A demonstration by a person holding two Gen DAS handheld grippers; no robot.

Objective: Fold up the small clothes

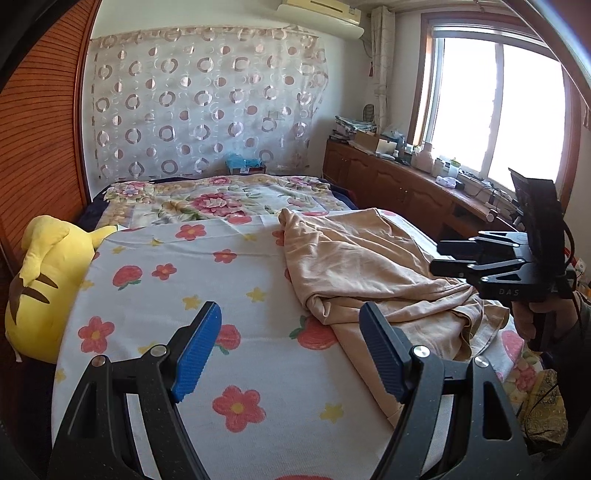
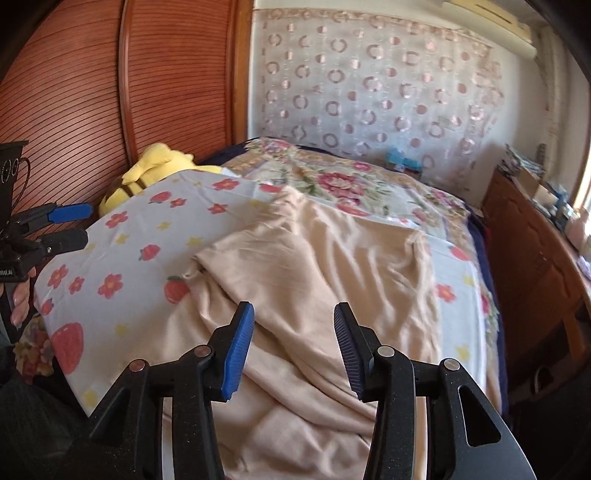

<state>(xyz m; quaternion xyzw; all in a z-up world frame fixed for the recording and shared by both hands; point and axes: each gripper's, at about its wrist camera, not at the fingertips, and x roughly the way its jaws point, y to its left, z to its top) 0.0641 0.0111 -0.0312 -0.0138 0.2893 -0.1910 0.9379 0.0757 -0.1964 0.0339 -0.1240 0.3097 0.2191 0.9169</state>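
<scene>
While the beige garment point(image 2: 314, 266) lies rumpled on the bed point(image 1: 236, 280), unfolded, left gripper point(image 1: 290, 347) and right gripper point(image 2: 293, 347) fingers stand open, empty; folding remains

- I am working in a lived-in home bedroom, over a bed spread with a white sheet printed with red flowers, strawberries and yellow stars point(image 1: 207, 266).
- Further up the bed lies a cream blanket with large pink peonies point(image 1: 221, 199).
- A yellow plush toy with brown stripes point(image 1: 44, 280) sits against a reddish-brown slatted wooden wardrobe door point(image 1: 40, 147).
- A sheer white curtain patterned with pink rings and dots point(image 1: 207, 99) is pinned across the far wall, under a white wall-mounted air conditioner point(image 1: 321, 14).
- A bright sliding window point(image 1: 495, 107) stands above a long brown wooden cabinet point(image 1: 388, 181), whose top is cluttered with boxes, bottles and cables.
</scene>
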